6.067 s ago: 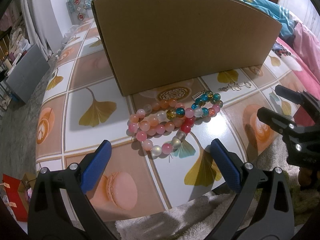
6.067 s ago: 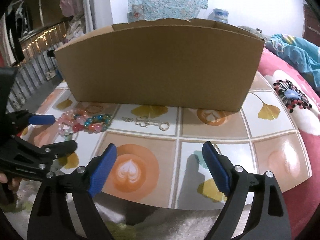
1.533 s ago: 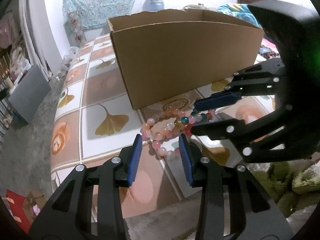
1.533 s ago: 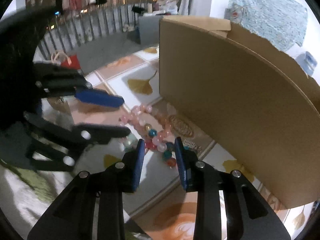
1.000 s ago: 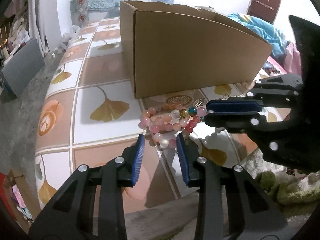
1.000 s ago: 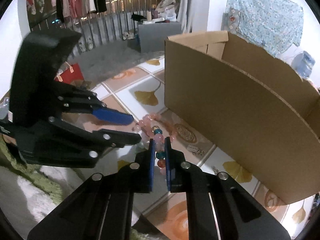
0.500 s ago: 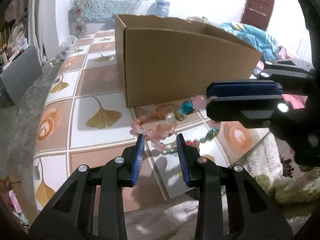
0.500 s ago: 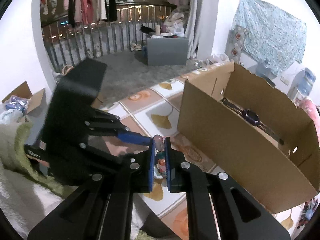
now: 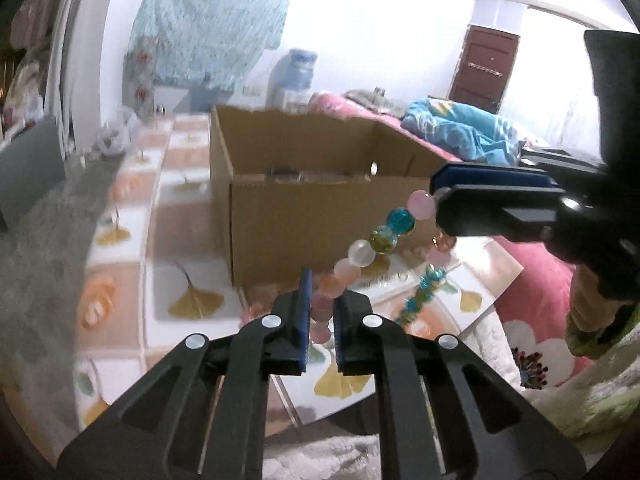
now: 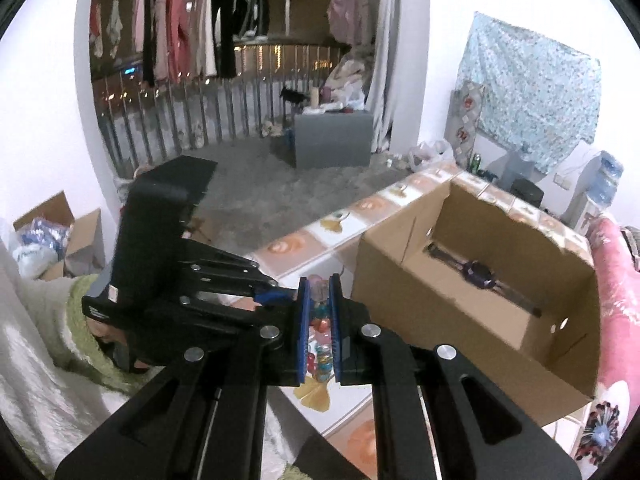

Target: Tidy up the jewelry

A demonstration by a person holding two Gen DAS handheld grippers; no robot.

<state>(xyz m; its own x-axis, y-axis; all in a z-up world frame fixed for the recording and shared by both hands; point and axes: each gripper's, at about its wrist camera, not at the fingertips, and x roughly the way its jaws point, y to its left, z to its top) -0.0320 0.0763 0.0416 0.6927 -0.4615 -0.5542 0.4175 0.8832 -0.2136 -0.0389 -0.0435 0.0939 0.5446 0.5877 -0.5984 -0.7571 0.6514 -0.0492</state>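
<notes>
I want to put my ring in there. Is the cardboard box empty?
Not empty. The right view looks into the open cardboard box, and a dark watch lies on its floor. Nothing else shows inside.

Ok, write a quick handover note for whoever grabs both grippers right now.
Left gripper: its fingers have just been closing, now shut on the bead bracelet.
Right gripper: shut on the same bracelet's other end.
The strand hangs between them above the tiled table.
Cardboard box sits open just beyond, a watch already inside.
Left: carry the bracelet over and lower it into the box.
</notes>
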